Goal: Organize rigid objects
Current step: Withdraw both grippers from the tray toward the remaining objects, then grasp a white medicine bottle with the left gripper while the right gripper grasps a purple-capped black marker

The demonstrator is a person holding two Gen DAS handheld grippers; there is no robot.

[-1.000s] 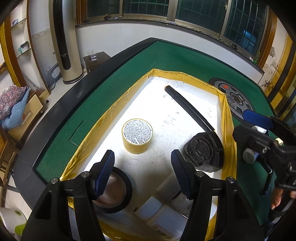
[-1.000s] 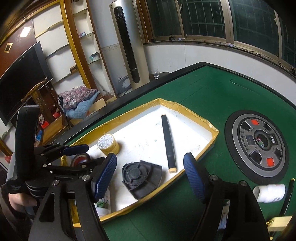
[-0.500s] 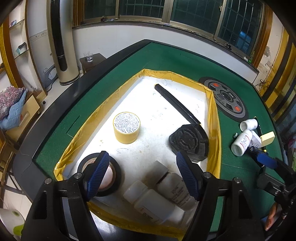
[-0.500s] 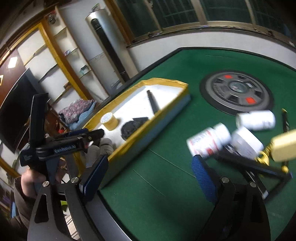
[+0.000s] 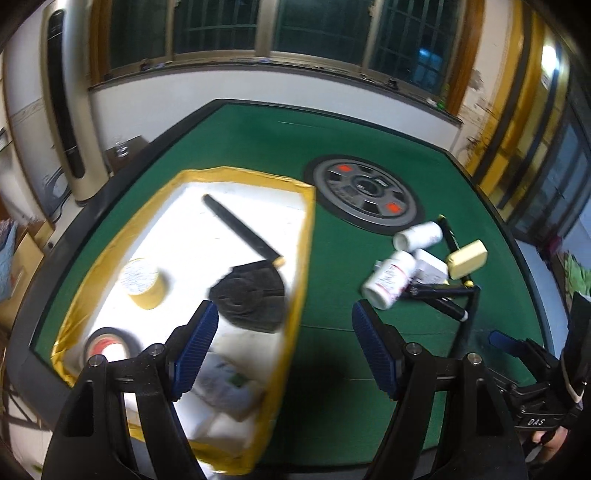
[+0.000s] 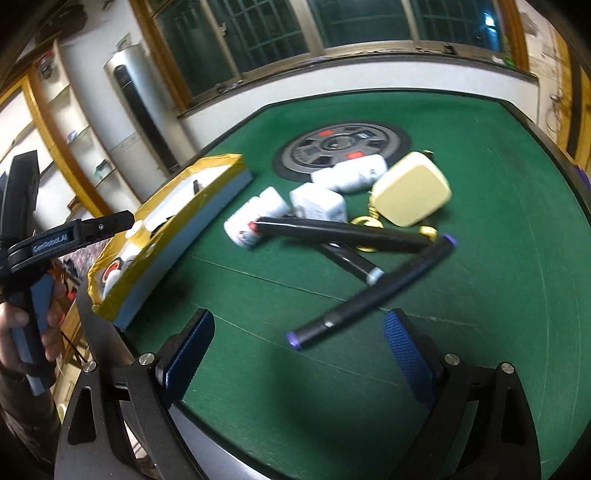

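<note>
Dim indoor light, motion blur, heavy fisheye distortion, dark corners.

a green felt bench (image 5: 258, 147) with a black raised rim carries a round grey control panel with red buttons (image 5: 364, 194) set into its middle. behind it runs a white wall under a row of dark barred windows (image 5: 314, 29), with a tall silver tower air conditioner (image 5: 66, 110) standing at the left corner. wooden-framed wall shelves (image 6: 62, 122) stand further left.

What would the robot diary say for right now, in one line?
left gripper: open, empty | right gripper: open, empty, facing purple-capped marker | tray: partly filled | pile on felt: unsorted
</note>
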